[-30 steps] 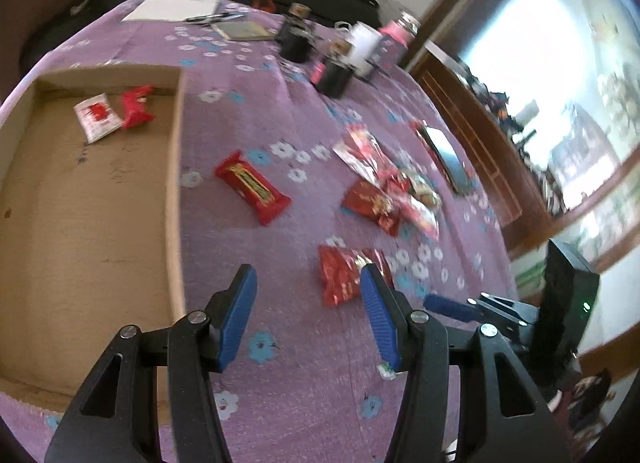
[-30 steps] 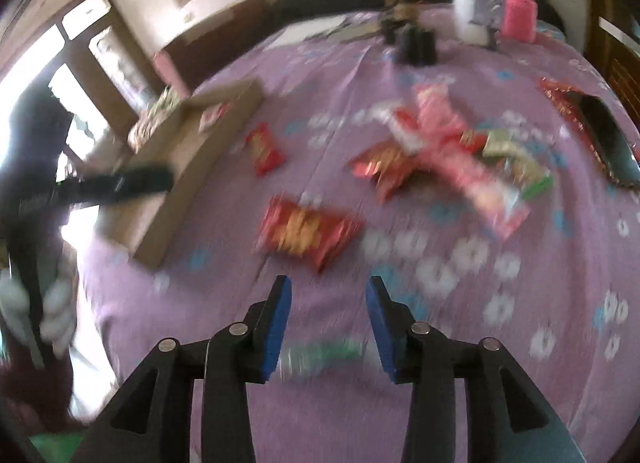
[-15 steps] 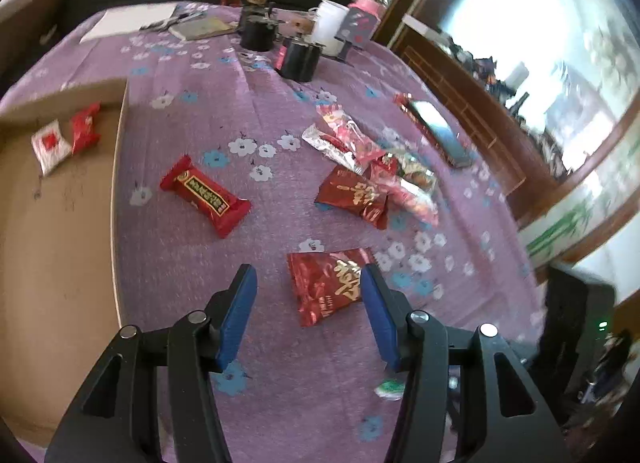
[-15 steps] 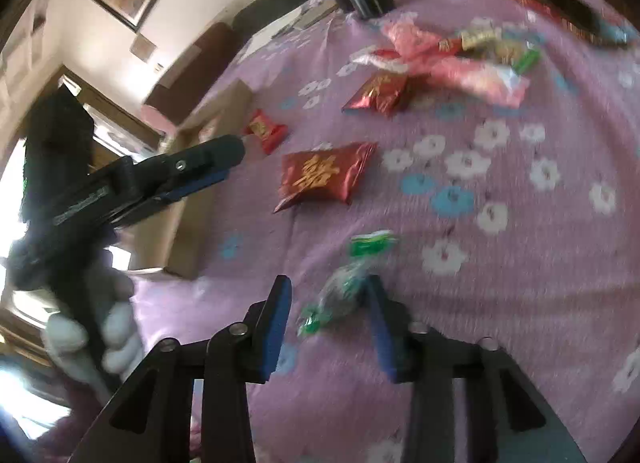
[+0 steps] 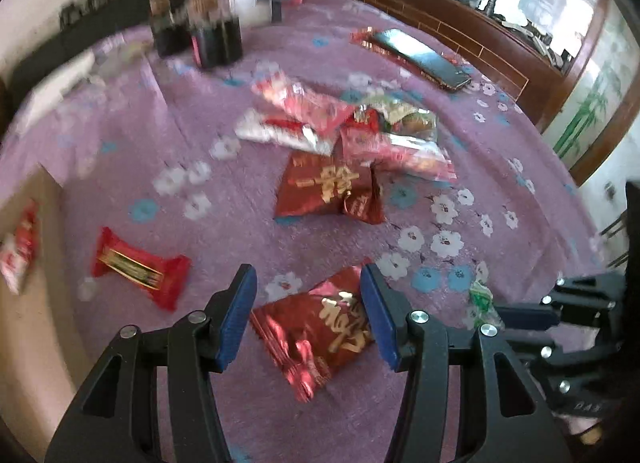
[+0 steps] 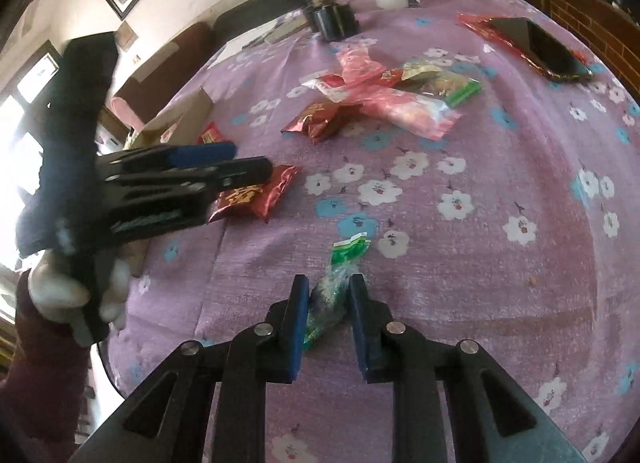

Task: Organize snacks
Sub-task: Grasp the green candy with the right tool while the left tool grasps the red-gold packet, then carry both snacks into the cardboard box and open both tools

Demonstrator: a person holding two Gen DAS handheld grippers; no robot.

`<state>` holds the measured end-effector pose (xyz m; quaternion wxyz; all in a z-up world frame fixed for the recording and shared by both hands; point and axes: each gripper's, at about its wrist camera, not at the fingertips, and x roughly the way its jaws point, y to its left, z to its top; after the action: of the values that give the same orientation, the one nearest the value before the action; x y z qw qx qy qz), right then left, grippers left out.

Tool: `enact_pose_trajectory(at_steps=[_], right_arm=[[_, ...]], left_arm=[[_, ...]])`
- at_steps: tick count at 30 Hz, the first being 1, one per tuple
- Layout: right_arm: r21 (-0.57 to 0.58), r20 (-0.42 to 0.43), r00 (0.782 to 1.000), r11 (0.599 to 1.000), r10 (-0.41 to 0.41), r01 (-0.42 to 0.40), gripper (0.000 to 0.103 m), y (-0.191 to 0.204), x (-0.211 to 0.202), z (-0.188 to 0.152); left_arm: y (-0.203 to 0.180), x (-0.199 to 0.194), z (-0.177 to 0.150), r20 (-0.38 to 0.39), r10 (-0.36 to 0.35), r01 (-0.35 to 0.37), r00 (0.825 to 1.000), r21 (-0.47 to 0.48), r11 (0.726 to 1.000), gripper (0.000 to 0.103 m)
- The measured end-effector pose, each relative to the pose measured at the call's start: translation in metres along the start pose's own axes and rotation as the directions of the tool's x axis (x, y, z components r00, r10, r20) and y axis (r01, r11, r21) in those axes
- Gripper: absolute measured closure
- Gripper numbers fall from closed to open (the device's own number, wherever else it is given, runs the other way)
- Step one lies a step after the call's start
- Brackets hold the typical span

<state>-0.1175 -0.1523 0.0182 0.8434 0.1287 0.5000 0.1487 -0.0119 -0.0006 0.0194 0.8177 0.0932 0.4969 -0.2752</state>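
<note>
Right wrist: jaws now pinch green candy (image 6: 334,295).

Gold double-happiness character 囍 on red packet (image 6: 256,197), also red packet (image 5: 326,187) below snack pile (image 5: 360,123); other print illegible.

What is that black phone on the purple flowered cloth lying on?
The black phone lies on a shiny red foil wrapper, whose edges stick out around it. The phone covers the wrapper's middle, so any print there cannot be seen.
</note>
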Motion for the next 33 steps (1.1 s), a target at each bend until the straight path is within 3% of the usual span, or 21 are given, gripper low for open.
enact_pose_trajectory(at_steps=[5, 7, 12, 19, 20, 21, 26, 29, 33], right_arm=[[-0.004, 0.01, 1.0, 1.0, 0.02, -0.02, 0.081, -0.001, 0.0, -0.002], [-0.001, 0.013, 0.999, 0.999, 0.037, -0.037, 0.081, -0.004, -0.002, -0.004], [-0.004, 0.024, 0.998, 0.998, 0.055, -0.055, 0.081, -0.006, -0.001, -0.004], [-0.005, 0.027, 0.999, 1.0, 0.03, -0.03, 0.081, -0.002, -0.001, -0.003], [-0.008, 0.027, 0.999, 1.0, 0.023, -0.023, 0.081, -0.001, 0.0, -0.003], [-0.017, 0.03, 1.0, 1.0, 0.009, -0.008, 0.081, 0.002, 0.0, -0.003], [-0.073, 0.052, 0.997, 0.996, -0.049, 0.053, 0.083, 0.013, 0.0, -0.005], [-0.058, 0.075, 0.997, 0.998, -0.014, 0.018, 0.083, 0.013, -0.007, -0.005], [-0.07, 0.12, 0.992, 0.997, 0.041, -0.033, 0.083, 0.024, -0.024, 0.004]], left_arm=[[-0.005, -0.006, -0.013, -0.059, -0.156, 0.155, 0.986, -0.017, 0.988, 0.049], [-0.017, -0.011, -0.023, -0.074, -0.156, 0.159, 0.985, 0.032, 0.987, 0.049], [-0.039, -0.014, -0.037, -0.06, -0.05, 0.057, 0.997, 0.11, 0.992, 0.048], [-0.053, -0.008, -0.034, 0.029, 0.092, -0.095, 0.995, 0.102, 0.99, 0.048], [-0.052, -0.007, -0.034, 0.034, 0.088, -0.091, 0.996, 0.092, 0.992, 0.051], [-0.051, -0.008, -0.035, 0.04, 0.076, -0.079, 0.996, 0.077, 0.994, 0.062], [-0.043, -0.023, -0.042, 0.072, 0.047, -0.047, 0.996, 0.005, 0.999, 0.063], [-0.025, -0.049, -0.045, 0.12, -0.012, 0.021, 0.993, -0.076, 0.997, 0.063], [0.018, -0.093, -0.053, 0.198, -0.034, 0.075, 0.98, -0.204, 0.976, 0.063]])
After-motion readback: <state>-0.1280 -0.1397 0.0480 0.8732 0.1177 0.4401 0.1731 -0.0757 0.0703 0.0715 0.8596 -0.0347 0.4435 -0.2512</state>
